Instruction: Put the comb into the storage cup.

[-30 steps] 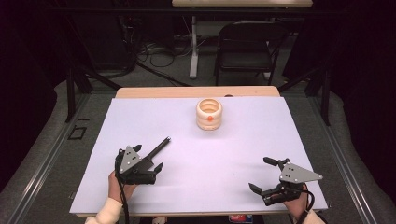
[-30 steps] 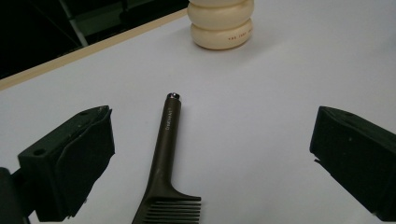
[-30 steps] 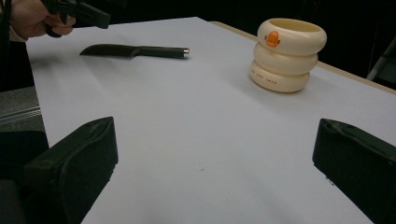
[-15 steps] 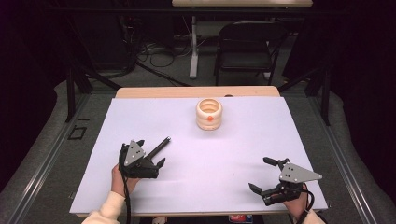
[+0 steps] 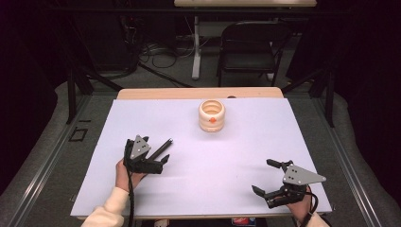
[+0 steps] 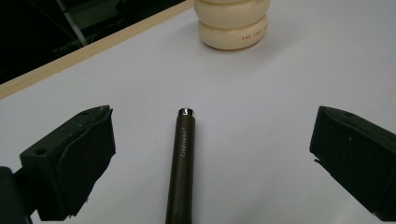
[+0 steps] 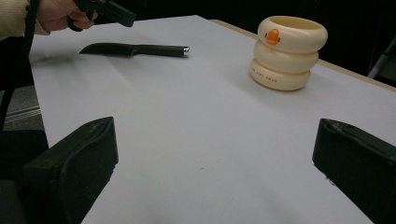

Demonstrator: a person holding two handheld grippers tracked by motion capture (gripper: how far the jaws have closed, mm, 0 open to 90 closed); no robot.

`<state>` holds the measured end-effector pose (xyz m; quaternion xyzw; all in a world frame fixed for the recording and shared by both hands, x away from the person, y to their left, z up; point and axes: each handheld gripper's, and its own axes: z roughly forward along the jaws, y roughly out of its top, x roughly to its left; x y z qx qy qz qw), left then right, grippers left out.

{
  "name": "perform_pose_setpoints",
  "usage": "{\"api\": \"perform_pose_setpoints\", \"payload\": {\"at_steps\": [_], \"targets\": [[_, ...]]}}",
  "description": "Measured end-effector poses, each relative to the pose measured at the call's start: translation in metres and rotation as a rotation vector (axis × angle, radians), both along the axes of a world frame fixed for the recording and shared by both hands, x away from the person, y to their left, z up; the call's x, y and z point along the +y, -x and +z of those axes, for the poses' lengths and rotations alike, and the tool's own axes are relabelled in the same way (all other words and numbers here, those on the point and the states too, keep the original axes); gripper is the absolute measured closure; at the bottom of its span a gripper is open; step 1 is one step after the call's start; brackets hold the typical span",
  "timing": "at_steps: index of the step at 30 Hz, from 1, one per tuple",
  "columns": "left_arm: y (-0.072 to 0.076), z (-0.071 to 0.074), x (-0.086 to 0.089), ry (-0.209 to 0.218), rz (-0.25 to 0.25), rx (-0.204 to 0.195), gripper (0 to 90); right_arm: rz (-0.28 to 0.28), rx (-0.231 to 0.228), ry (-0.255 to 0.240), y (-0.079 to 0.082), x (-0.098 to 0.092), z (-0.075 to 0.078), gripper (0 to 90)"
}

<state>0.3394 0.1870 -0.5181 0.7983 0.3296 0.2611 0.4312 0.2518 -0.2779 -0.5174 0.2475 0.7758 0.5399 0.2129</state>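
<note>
Left gripper (image 5: 152,152) over the black knife (image 6: 182,163), jaws wide apart around its handle, not touching, right gripper (image 5: 268,182) also released, cream holder (image 5: 212,115) far off

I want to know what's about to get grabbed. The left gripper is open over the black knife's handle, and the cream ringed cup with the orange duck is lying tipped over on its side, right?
Not quite. The cream ringed cup with the orange duck stands upright, open mouth up, as the right gripper view shows. The rest holds: the left gripper is open, its jaws on either side of the black knife's handle.
</note>
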Motion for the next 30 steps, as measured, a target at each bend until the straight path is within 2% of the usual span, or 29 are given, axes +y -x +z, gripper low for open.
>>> {"api": "perform_pose_setpoints", "payload": {"at_steps": [15, 20, 24, 30], "targets": [[-0.018, 0.002, -0.007, -0.019, -0.016, 0.036, 0.1, 0.0, 0.003, 0.0, 0.0, 0.0, 0.0, 0.0], [-0.024, 0.003, -0.008, -0.026, -0.023, 0.048, 3.0, 0.002, 0.004, -0.002, 0.0, 0.0, 0.0, 0.0], [-0.029, 0.004, -0.008, -0.027, -0.033, 0.062, 9.5, 0.003, 0.002, -0.002, 0.0, 0.0, 0.0, 0.0], [-0.039, 0.002, -0.01, -0.045, -0.044, 0.1, 28.4, 0.002, 0.004, 0.001, 0.0, 0.0, 0.0, 0.0]]}}
